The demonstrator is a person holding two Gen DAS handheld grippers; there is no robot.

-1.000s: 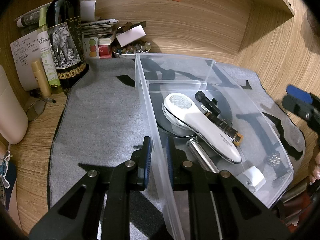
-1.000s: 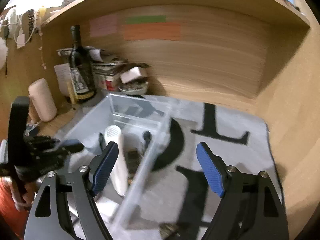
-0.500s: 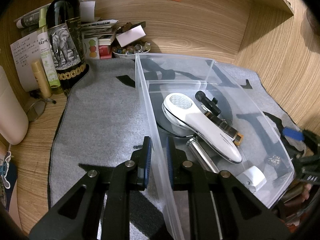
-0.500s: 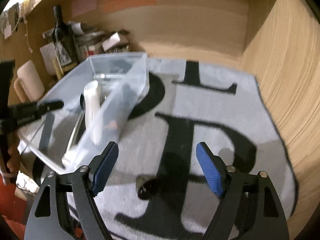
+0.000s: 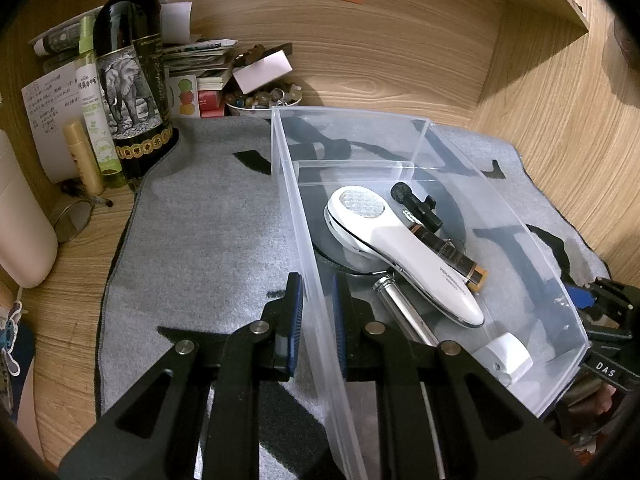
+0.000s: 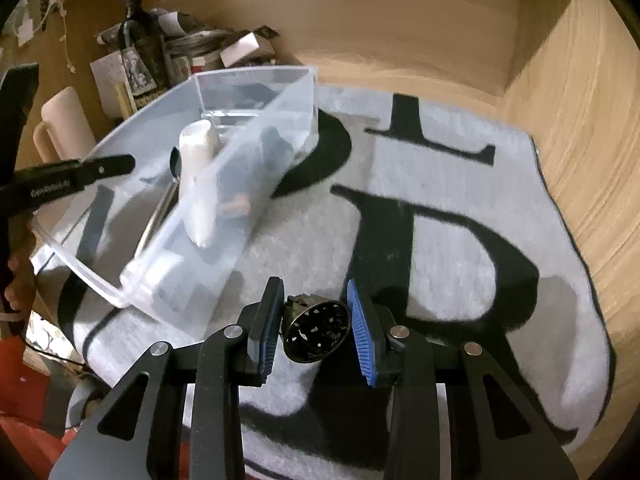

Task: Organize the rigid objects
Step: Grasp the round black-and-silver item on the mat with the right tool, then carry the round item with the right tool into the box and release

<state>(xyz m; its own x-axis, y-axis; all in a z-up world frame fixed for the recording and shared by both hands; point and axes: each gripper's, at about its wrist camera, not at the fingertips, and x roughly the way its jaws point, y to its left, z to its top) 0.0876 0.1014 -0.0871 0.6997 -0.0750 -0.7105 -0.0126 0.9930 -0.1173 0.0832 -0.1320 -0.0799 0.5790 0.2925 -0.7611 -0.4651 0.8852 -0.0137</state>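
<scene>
A clear plastic bin [image 5: 448, 160] stands on a grey mat [image 5: 208, 236]. In it lie a white handheld device [image 5: 400, 248], a black and brown stick [image 5: 436, 236], a metal tube [image 5: 400, 312] and a small white piece [image 5: 508, 356]. My left gripper [image 5: 316, 312] is shut on the bin's left wall. In the right wrist view the bin [image 6: 280, 92] is at the left. My right gripper [image 6: 314, 330] has closed around a small black perforated cup [image 6: 316, 332] lying on the mat [image 6: 460, 260]; its pads touch or nearly touch the cup's sides.
A dark wine bottle [image 5: 132, 72], a green spray bottle [image 5: 96, 112], papers and a bowl of stones [image 5: 264, 100] stand at the back left by the wooden wall. A pale cylinder [image 5: 20, 216] stands at the far left. Wooden walls enclose the back and right.
My right gripper has swung down to the mat in front of the bin and narrowed its jaws around the black cup. The left gripper and the bin have not moved.
</scene>
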